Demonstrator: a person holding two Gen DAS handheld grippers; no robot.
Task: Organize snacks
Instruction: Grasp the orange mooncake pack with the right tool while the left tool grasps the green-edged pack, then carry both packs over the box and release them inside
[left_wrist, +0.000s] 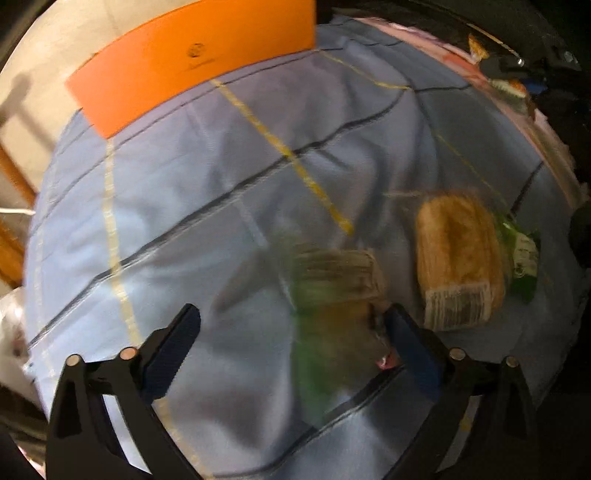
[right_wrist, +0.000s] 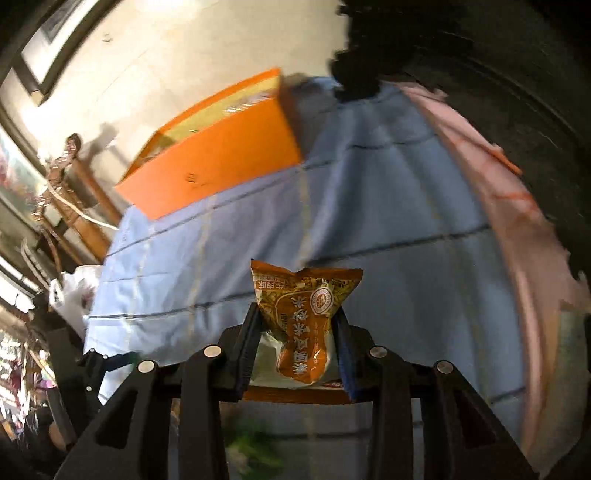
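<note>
In the left wrist view my left gripper (left_wrist: 291, 317) is open above the blue checked cloth (left_wrist: 184, 206). A blurred green and tan snack packet (left_wrist: 332, 291) lies just ahead, beside the right finger (left_wrist: 402, 332). A wrapped bread snack (left_wrist: 458, 258) with a barcode label lies to its right. In the right wrist view my right gripper (right_wrist: 297, 321) is shut on an orange snack packet (right_wrist: 303, 314) with Chinese lettering, held above the cloth (right_wrist: 388, 221). An open orange box stands at the cloth's far left in both views (left_wrist: 192, 62) (right_wrist: 218, 162).
A pink cloth (right_wrist: 517, 240) edges the table on the right. A white plastic bag (right_wrist: 74, 291) and wooden chairs (right_wrist: 66, 206) stand off the left edge. More snack packets (left_wrist: 509, 88) lie at the far right corner. A blurred green packet (right_wrist: 251, 446) lies under the right gripper.
</note>
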